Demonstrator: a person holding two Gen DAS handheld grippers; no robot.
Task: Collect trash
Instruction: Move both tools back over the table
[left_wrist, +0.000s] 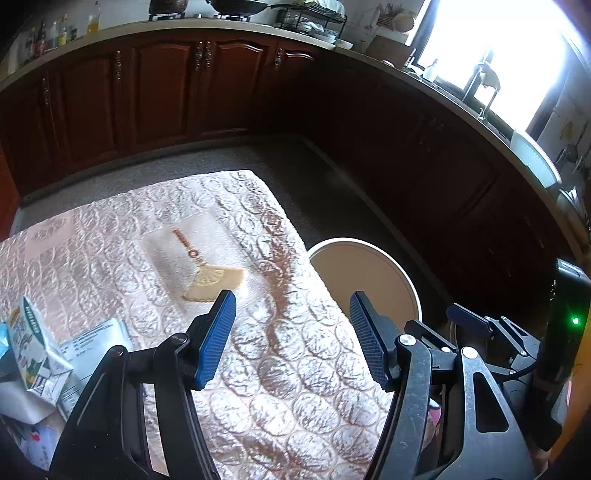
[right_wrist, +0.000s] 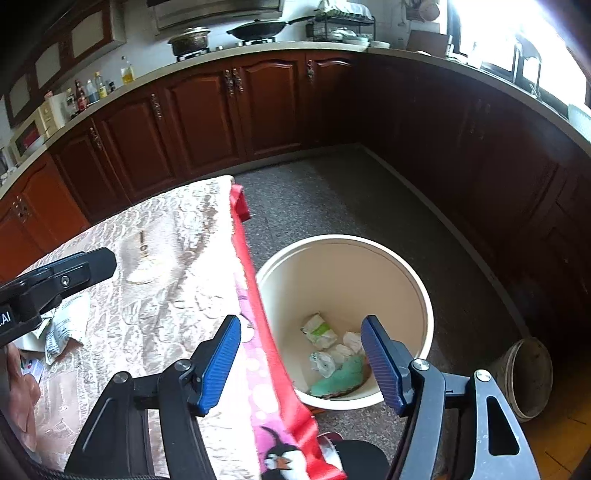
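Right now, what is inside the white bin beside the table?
The white bin holds crumpled wrappers, white scraps and a green piece. The right tongs hang open above it, one finger covering some contents.

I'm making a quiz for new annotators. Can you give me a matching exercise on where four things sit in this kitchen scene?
Things:
1. black wok
2. crumpled green wrapper
3. folded white carton with green print
4. cream round plastic bucket

Places:
A. on the patterned tablecloth
B. on the stove
C. on the floor beside the table
D. inside the bucket

Pairs: 1-B, 2-D, 3-A, 4-C
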